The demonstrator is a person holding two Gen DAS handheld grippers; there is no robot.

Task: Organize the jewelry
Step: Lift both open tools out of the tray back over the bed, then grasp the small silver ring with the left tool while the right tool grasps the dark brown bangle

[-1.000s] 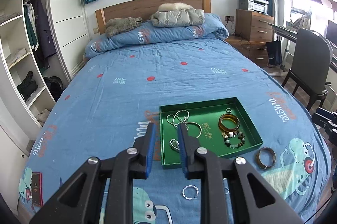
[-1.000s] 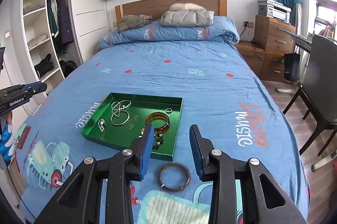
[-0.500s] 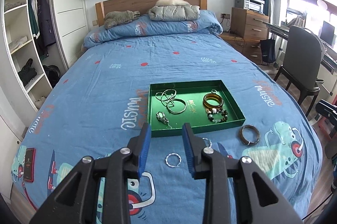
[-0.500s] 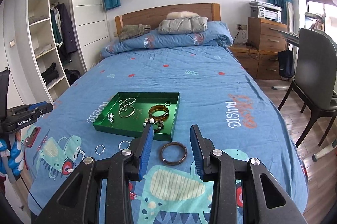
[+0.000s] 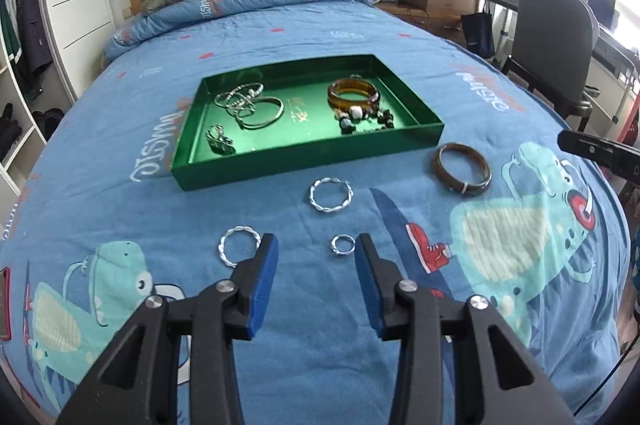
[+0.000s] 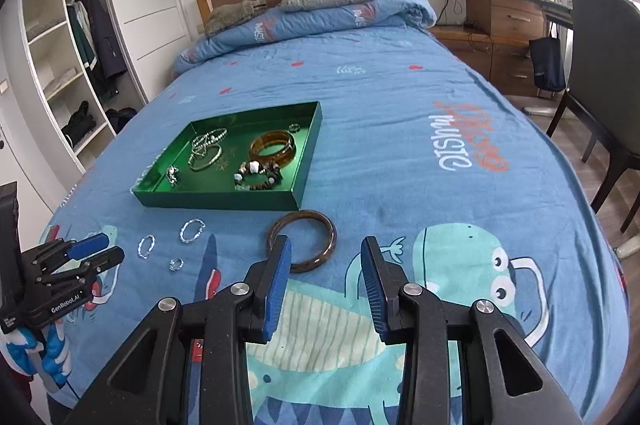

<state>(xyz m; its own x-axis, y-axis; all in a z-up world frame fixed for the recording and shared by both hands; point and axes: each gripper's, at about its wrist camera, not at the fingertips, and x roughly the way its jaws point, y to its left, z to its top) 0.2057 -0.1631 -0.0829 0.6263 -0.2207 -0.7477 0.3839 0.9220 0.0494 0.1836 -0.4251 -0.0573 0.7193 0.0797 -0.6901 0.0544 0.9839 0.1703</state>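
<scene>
While spread on blue quilted cotton: twisted silver rings (image 5: pixel 331 193), glossy brown bangle (image 6: pixel 302 240); left tongs (image 5: pixel 316 245) just widened, empty; right tongs (image 6: pixel 325 248) apart, empty.

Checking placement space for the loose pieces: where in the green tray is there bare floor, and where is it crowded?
In the green tray, bare floor runs down the middle, between the silver chains and the amber bangle, and along the near wall. The left side is crowded with chains and a clip; the right side holds the bangle and the beaded bracelet.
</scene>
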